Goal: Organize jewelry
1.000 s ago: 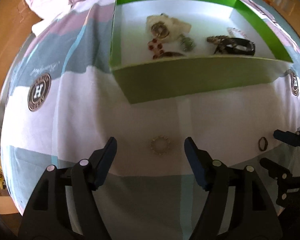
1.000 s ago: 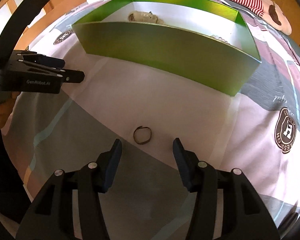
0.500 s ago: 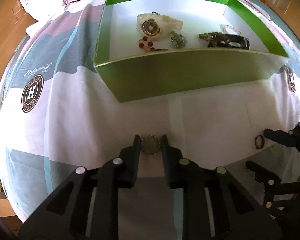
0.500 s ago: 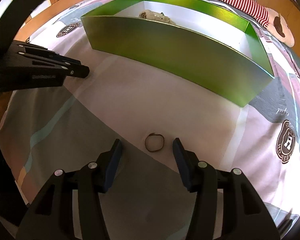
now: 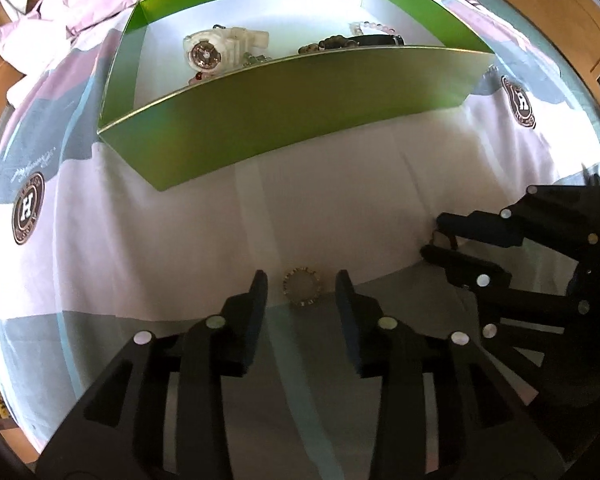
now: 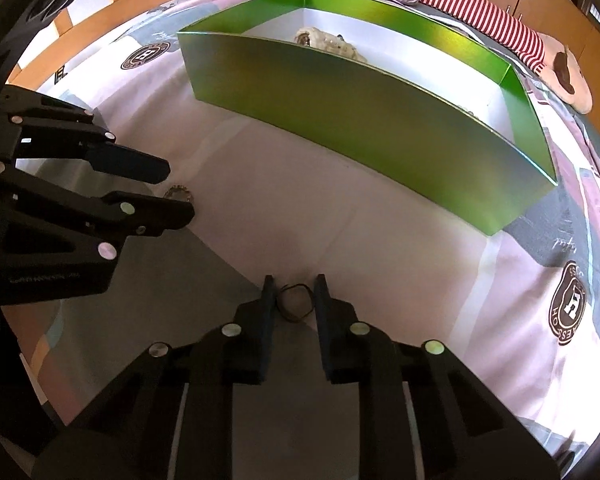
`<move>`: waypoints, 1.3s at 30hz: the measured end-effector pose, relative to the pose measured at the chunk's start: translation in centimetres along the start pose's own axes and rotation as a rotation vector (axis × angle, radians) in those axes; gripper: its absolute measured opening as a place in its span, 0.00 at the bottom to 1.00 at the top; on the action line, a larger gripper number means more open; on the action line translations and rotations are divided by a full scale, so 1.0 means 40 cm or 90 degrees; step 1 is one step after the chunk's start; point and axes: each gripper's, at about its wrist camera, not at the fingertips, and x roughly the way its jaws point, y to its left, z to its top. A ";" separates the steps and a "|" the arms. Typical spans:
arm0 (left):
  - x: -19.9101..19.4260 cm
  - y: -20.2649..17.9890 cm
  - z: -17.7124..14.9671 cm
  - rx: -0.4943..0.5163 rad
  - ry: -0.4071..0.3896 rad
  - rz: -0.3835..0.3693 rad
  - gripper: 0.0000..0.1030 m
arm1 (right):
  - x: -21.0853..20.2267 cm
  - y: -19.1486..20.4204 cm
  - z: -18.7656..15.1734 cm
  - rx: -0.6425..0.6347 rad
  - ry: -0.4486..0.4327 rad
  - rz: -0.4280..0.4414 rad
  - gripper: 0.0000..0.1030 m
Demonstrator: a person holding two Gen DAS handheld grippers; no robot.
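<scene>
Left wrist view: one small round beaded silver ring-shaped bracelet (image 5: 301, 287) lies flat on the patterned bed cover (image 5: 140, 240), between the tips of the left claw (image 5: 301, 292), whose jaws stand moderately apart without touching it. Ahead sits one green cardboard box with a white floor (image 5: 284, 116), holding one white wristwatch (image 5: 216, 48).

Right wrist view: one thin dark elastic loop (image 6: 296, 303) lies between the fingers of the right claw (image 6: 295, 302), jaws narrow, close beside it; contact cannot be told.
</scene>
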 end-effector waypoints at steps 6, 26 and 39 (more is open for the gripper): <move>-0.009 -0.021 0.003 0.015 -0.014 0.006 0.44 | -0.004 -0.010 0.002 0.016 0.001 0.012 0.23; 0.031 -0.026 0.008 0.020 -0.001 0.042 0.47 | -0.015 -0.035 -0.021 0.032 -0.007 -0.025 0.19; 0.033 -0.019 0.003 0.019 -0.002 0.050 0.58 | -0.052 -0.104 -0.035 0.097 -0.010 -0.017 0.42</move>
